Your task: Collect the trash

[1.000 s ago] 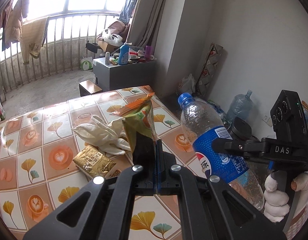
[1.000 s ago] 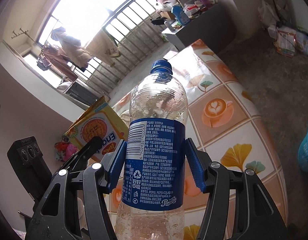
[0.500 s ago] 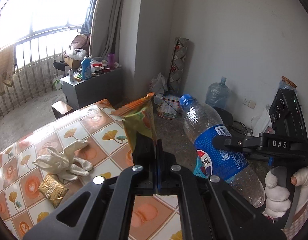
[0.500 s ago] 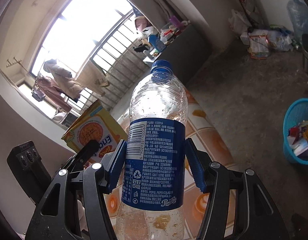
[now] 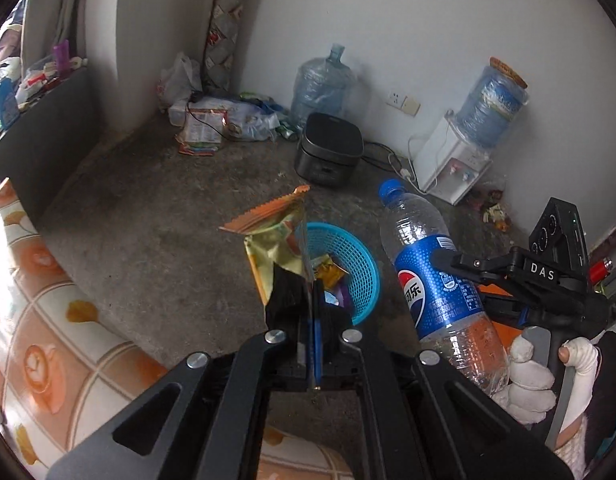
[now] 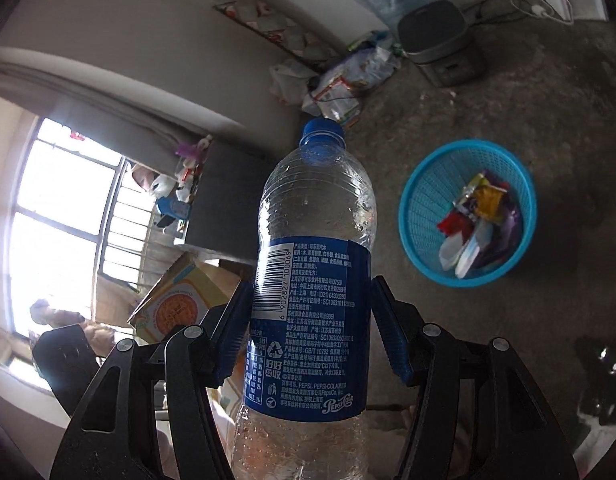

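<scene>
Left hand-held gripper (image 5: pixel 312 340): jaws pressed together on the lower edge of a snack wrapper (image 5: pixel 273 240), which stood up from the fingertips toward 12 o'clock, its orange crimped top uppermost.
Right hand-held gripper (image 6: pixel 312 328): jaws clamped on a Pepsi bottle (image 6: pixel 314 272) at its blue label, blue pads pressing both sides; the bottle ran from the jaws toward 12 o'clock, blue cap farthest away, seemingly empty apart from droplets inside.
Right hand (image 5: pixel 536 376): in a white glove, wrapped around the gripper's handle at 4 o'clock in the left wrist view, with the bottle leaning toward 11 o'clock from it.
Tabletop (image 5: pixel 39 320): a patterned cloth of orange tiles and leaves, at 8 o'clock in the left wrist view, beside the left gripper and not under it.
Basket (image 6: pixel 424 188): blue plastic mesh, on the concrete floor; in the left wrist view it lay just past the wrapper, partly hidden by it; in the right wrist view it sat at 2 o'clock from the bottle, apart from it, holding several coloured wrappers.
Floor (image 5: pixel 155 200): bare grey concrete.
Black cooker (image 5: pixel 330 150): on the floor beyond the basket, at 12 o'clock.
Water jug (image 5: pixel 322 84): against the white wall behind the cooker.
Water dispenser (image 5: pixel 454 162): at 1 o'clock by the wall, a blue bottle upended on it.
Bags and papers (image 5: pixel 215 120): heaped in the far corner at 11 o'clock.
</scene>
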### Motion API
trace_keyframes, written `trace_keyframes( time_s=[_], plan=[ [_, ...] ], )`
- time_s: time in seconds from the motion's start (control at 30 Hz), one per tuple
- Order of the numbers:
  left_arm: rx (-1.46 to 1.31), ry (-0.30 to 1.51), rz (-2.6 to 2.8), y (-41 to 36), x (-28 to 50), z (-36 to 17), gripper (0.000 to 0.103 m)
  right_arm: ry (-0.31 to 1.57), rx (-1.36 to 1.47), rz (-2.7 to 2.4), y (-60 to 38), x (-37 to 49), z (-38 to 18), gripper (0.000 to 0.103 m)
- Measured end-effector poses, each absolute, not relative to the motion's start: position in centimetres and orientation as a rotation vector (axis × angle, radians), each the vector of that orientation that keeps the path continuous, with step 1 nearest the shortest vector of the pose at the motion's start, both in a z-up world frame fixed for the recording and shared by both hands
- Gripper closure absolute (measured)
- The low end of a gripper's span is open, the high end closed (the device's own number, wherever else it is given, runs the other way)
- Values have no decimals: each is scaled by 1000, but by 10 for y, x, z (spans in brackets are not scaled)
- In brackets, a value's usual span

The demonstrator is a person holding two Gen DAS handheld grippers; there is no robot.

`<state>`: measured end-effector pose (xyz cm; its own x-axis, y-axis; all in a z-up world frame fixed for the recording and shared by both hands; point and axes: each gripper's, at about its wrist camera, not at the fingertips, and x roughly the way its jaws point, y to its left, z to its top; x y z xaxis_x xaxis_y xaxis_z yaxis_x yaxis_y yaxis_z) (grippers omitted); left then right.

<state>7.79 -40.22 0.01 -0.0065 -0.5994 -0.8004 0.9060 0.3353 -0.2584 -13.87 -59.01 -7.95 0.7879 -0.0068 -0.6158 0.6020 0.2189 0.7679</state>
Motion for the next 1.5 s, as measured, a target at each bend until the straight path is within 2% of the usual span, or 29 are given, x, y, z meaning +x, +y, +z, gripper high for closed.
trace_keyframes(
  time_s=[0.23,0.27,0.3,0.33,0.37,0.5,0.67,0.97,1.1,1.33,1.5],
  plan=[
    [457,1081,-1297,-503,71,-53,100,562,1504,-546,-650,-142,-153,45],
    [465,1098,-1309,-516,73,-60,87,545,1535,-556,-661,-144,-164,44],
    [471,1111,-1302,-530,75,-68,64,539,1558,-562,-672,-142,-175,43],
    [468,1109,-1290,-536,78,-72,55,541,1577,-577,-681,-141,-186,43],
    [459,1099,-1281,-541,79,-76,53,540,1598,-606,-687,-144,-195,43],
    [382,1113,-1298,-541,83,-84,48,522,1647,-624,-687,-148,-214,43],
    [355,1084,-1335,-532,82,-78,48,538,1626,-623,-675,-146,-219,43],
    [307,997,-1360,-494,84,-34,44,516,1479,-681,-660,-149,-186,43],
    [266,925,-1351,-460,93,-6,38,523,1372,-696,-649,-146,-166,43],
    [213,799,-1284,-377,118,40,32,530,1185,-643,-627,-124,-129,43],
    [171,759,-1180,-313,139,57,28,637,1042,-473,-604,-72,-124,43]
  ],
)
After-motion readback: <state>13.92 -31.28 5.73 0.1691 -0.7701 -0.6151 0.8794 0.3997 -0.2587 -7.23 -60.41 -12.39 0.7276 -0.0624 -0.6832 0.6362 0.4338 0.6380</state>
